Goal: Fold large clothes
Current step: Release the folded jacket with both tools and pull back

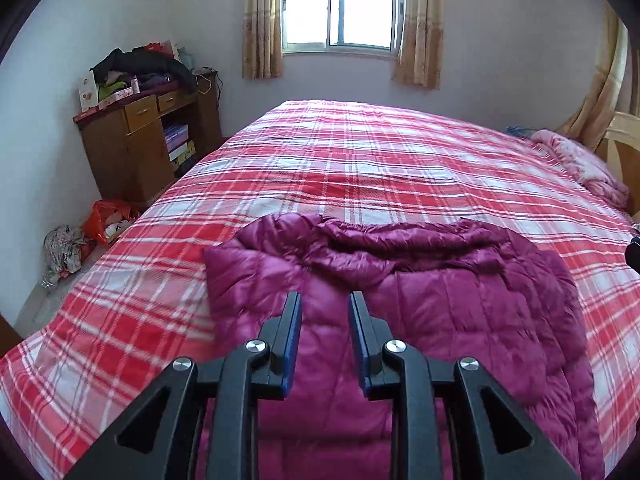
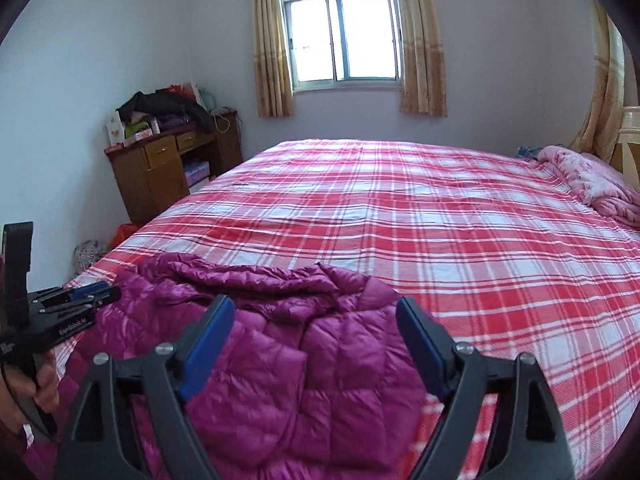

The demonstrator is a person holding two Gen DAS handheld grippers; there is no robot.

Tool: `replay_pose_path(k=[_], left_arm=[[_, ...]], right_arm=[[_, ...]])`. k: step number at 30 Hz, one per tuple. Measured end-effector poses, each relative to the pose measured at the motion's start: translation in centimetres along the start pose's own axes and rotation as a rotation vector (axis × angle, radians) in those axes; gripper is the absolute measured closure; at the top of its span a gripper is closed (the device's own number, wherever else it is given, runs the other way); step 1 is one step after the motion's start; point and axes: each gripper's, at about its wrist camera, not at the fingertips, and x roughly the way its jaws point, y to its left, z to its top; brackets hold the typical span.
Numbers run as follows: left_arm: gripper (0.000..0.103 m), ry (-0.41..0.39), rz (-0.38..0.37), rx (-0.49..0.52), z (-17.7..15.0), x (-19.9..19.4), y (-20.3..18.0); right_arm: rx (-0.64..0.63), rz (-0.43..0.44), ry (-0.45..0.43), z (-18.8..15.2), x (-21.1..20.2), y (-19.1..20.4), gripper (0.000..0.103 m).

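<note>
A magenta quilted down jacket (image 1: 420, 292) lies spread on the near part of the bed (image 1: 360, 160), rumpled along its far edge. My left gripper (image 1: 325, 298) hovers over the jacket's near left part, jaws a narrow gap apart, holding nothing. In the right wrist view the jacket (image 2: 280, 360) fills the lower left. My right gripper (image 2: 316, 304) is wide open above the jacket's right part, empty. The left gripper also shows in the right wrist view (image 2: 94, 294) at the far left, held in a hand.
The bed has a red and white plaid sheet (image 2: 440, 220). A pink quilt (image 2: 592, 184) lies at its far right. A wooden cabinet (image 1: 148, 140) piled with clothes stands at the left wall, with bags (image 1: 108, 220) on the floor. A window (image 1: 340, 4) is behind.
</note>
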Motion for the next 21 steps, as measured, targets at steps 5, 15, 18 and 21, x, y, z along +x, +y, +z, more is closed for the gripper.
replay_pose_path(k=[5, 15, 18, 21], left_arm=[[0.071, -0.031, -0.036, 0.014, -6.1, -9.6, 4.2], [0.05, 0.038, -0.122, 0.03, -18.3, -18.4, 7.0], [0.05, 0.096, -0.126, 0.049, -21.0, -17.9, 6.4], [0.05, 0.159, -0.128, 0.059, -22.6, -17.2, 6.4]], right_arm=[[0.031, -0.013, 0.026, -5.4, -9.6, -3.7, 0.018], [0.134, 0.019, 0.185, -16.4, -17.1, -5.2, 0.018], [0.143, 0.045, 0.242, -19.1, -16.3, -3.9, 0.018], [0.151, 0.053, 0.286, -20.9, -15.5, -2.7, 0.018]])
